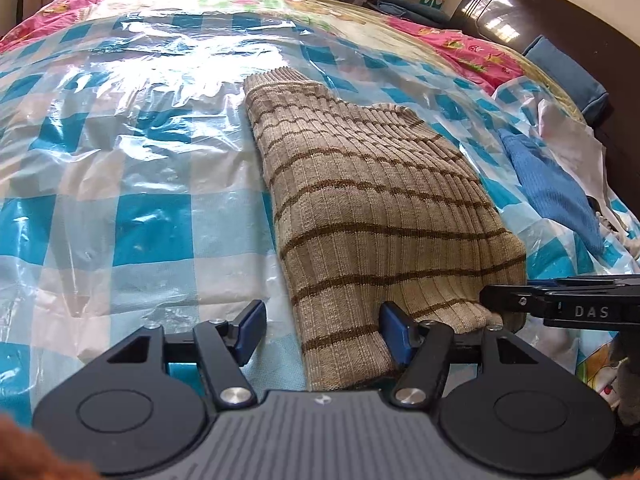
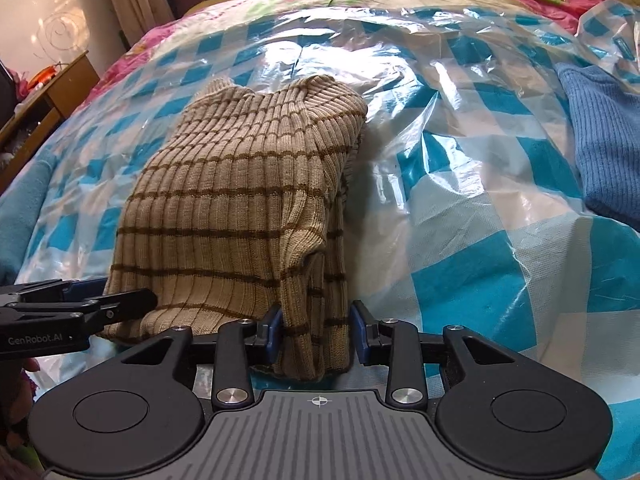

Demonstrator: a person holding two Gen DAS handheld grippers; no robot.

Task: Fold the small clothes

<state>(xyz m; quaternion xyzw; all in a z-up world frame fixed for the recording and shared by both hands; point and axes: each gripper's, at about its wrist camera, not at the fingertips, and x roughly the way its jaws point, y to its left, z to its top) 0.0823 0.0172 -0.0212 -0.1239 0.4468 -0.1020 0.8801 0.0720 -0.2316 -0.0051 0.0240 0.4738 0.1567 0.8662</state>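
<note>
1. I have the sweater [image 1: 360,208] lying folded on the plastic sheet [image 1: 120,208], a tan ribbed knit with brown stripes, its near hem right at both grippers.
2. My left gripper [image 1: 322,330] stands wide. Its right pad touches the sweater's near edge and its left pad sits clear on the bare sheet, so it is released, nothing clamped.
3. My right gripper [image 2: 316,332] straddles the near right corner of the sweater [image 2: 248,208]. The knit sits between the pads; the left pad touches it, and on the right I see a sliver of gap. I read it as let go, not pinching.
4. From the left wrist view, the right gripper's fingers come in from the right edge, tips against the sweater's near right corner. From the right wrist view, the left gripper [image 2: 120,304] comes in from the left edge beside the hem. The two tools are close together there.
5. A blue cloth [image 1: 556,196] lies to the right of the sweater, apart from it, on rumpled plastic.
6. The sheet is blue-and-white checked, glossy and wrinkled, with strong glare at the far side.
7. Beyond it is a pink floral bedcover [image 1: 460,44].
8. A dark headboard [image 1: 520,12] stands at the far right; a blue pillow [image 1: 568,76] rests near it.
9. In the right wrist view a wooden desk [image 2: 52,96] and a curtain [image 2: 132,4] stand far left.
</note>
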